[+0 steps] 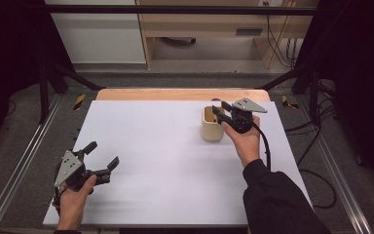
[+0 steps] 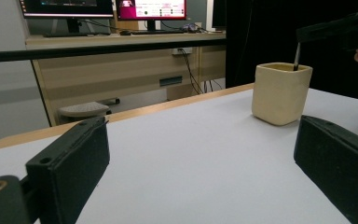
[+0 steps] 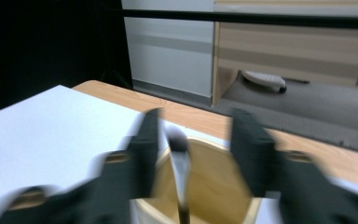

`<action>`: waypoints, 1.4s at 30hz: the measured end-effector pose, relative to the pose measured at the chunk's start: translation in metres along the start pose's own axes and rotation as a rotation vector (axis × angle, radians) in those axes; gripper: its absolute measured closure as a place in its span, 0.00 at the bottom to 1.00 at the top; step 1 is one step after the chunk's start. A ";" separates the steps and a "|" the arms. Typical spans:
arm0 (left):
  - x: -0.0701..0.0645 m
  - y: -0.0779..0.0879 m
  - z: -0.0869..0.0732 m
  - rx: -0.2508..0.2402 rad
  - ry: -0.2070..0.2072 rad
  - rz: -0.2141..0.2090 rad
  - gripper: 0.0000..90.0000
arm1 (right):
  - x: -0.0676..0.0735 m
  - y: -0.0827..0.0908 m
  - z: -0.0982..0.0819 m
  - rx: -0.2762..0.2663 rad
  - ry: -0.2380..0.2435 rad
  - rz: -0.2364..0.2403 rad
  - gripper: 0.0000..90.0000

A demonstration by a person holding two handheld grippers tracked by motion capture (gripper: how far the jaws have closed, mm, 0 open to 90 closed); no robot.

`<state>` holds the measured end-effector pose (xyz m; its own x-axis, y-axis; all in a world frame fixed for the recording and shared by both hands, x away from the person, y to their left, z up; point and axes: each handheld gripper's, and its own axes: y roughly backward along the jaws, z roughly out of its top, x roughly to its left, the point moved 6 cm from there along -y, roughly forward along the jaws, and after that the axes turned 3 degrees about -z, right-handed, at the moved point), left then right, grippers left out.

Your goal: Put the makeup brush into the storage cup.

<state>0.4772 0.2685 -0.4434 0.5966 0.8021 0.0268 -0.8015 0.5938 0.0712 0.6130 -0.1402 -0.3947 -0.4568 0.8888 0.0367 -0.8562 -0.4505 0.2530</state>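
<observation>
1. A broad white sheet-covered surface (image 1: 165, 161) with a pale wooden strip along its far edge spans most of the high view, standing on a grey floor between dark frame rails.
2. A person's right arm in a black sleeve (image 1: 277, 200) comes in from the bottom right of the high view, and the bare right hand (image 1: 246, 141) reaches to the far right part of the surface.
3. The left tongs (image 1: 102, 158) rest low at the near left corner of the surface, held in the person's left hand (image 1: 75, 197); their black jaws stand released, wide apart, with bare white sheet between them in the left gripper view.
4. The right tongs (image 1: 222, 111) hover over the cup's mouth; in the blurred right gripper view their jaws stand apart with a gap between them, gripping nothing.
5. A cream, squarish ceramic cup (image 1: 212, 126) stands upright on the far right of the surface, near the wooden strip.
6. A thin dark stick-like thing (image 2: 297, 57) rises from inside the cup; what it is cannot be told.
</observation>
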 end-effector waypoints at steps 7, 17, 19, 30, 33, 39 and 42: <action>0.001 0.001 0.000 -0.004 0.002 0.009 0.04 | 0.004 0.029 0.012 -0.025 0.018 -0.006 0.19; 0.001 0.001 0.000 -0.006 -0.004 0.011 0.03 | 0.004 0.041 0.018 -0.022 0.019 -0.020 0.10; 0.001 0.001 0.001 -0.005 -0.004 0.010 0.03 | 0.004 0.042 0.018 -0.019 0.014 -0.022 0.08; 0.001 0.000 0.000 -0.002 -0.009 0.009 0.03 | 0.002 0.048 0.016 -0.015 0.014 -0.015 0.05; 0.001 0.001 -0.001 0.001 -0.014 0.010 0.03 | 0.002 0.052 0.013 -0.002 0.020 -0.013 0.05; 0.002 0.003 0.000 -0.005 -0.011 0.014 0.02 | -0.005 0.060 0.008 0.005 0.009 -0.025 0.06; 0.002 0.002 0.000 -0.003 -0.011 0.015 0.02 | -0.009 0.065 0.007 0.004 0.000 -0.024 0.06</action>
<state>0.4764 0.2710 -0.4432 0.5852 0.8099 0.0391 -0.8102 0.5822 0.0676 0.5634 -0.1764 -0.3716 -0.4364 0.8992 0.0305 -0.8658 -0.4290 0.2577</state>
